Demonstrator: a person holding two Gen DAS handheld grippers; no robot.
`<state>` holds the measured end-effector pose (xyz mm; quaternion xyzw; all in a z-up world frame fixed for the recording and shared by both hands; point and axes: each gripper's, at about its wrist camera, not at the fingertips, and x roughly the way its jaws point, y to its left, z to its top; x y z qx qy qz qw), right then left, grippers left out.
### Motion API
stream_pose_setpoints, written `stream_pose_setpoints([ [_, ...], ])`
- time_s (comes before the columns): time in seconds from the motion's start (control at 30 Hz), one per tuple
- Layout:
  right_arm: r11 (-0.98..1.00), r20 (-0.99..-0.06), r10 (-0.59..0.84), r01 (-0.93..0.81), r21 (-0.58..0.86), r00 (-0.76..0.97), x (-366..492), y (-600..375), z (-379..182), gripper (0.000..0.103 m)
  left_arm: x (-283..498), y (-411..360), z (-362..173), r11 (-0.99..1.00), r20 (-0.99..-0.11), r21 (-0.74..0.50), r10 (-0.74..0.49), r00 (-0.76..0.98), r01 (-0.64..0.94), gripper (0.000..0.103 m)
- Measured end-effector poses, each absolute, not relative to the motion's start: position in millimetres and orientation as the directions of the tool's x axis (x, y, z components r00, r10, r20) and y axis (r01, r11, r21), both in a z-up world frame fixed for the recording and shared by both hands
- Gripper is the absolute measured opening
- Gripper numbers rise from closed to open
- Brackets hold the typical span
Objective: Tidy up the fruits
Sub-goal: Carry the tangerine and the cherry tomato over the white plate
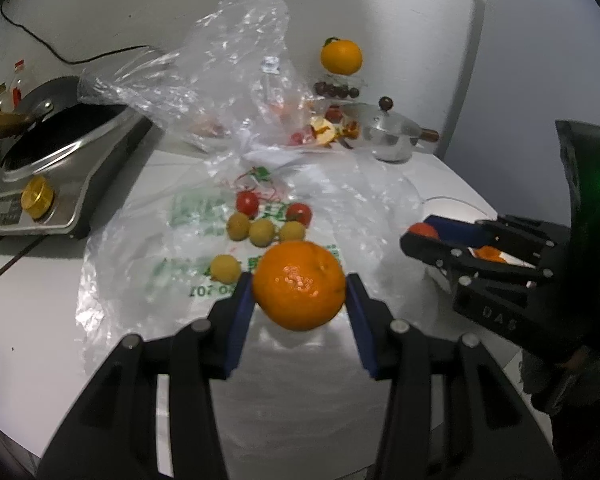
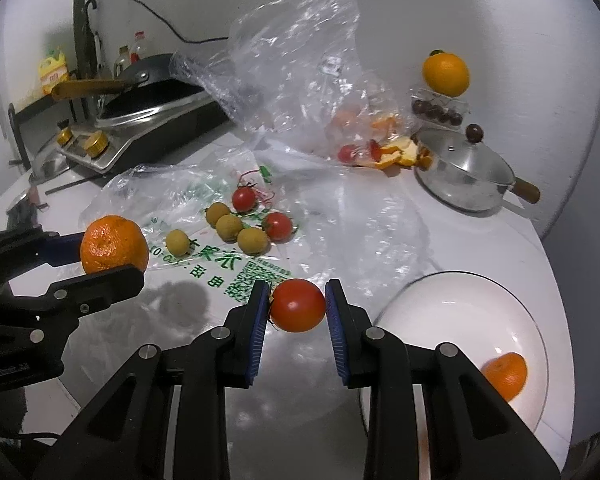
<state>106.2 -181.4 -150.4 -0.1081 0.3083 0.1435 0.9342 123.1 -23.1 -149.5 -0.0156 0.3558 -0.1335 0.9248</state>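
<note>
Two tools are loaded: the left tool [image 1: 300,284] clamps a mandarin [image 1: 299,285] between its blue pads, and the right tool [image 2: 297,306] clamps a cherry tomato [image 2: 297,305]. Right of the right tool, a white bowl [image 2: 440,304] contains another mandarin [image 2: 506,374]. Ahead of both tools, four longans [image 2: 230,227] and two tomatoes [image 2: 278,226] rest on a printed plastic bag [image 2: 220,272] on the tabletop [image 1: 40,300]. Farther ahead stands a lidded pot [image 2: 466,176].

I see a black wok [image 2: 156,92] on a steel induction cooker [image 2: 140,128] at the counter's [image 2: 480,236] far left, a lidded steel saucepan [image 2: 464,176] far right, crumpled clear plastic bags [image 2: 292,64] between them.
</note>
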Motion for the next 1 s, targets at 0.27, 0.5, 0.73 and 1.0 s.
stream_pose_setpoints([
  [0.27,0.946,-0.585,0.202,-0.310,-0.090,0.785,98.1,-210.0,-144.9,0.031,121.1,-49.9,-146.3,0.961,-0.662,-0.098,-0.257,0.704,0.258,0.047],
  [0.5,0.955,-0.568,0.200,-0.288,-0.069,0.798,94.2,-237.5,-141.0,0.031,123.8,-74.8,-143.6,0.958,-0.664,-0.076,-0.255,0.703,0.276,0.047],
  [0.73,0.965,-0.553,0.190,-0.259,-0.047,0.811,94.1,-268.1,-139.9,0.031,128.8,-100.8,-142.6,0.953,-0.674,-0.056,-0.256,0.693,0.298,0.047],
  [1.0,0.972,-0.537,0.165,-0.228,-0.052,0.827,93.5,-299.1,-141.4,0.031,134.8,-134.6,-140.4,0.943,-0.683,-0.037,-0.265,0.680,0.330,0.047],
])
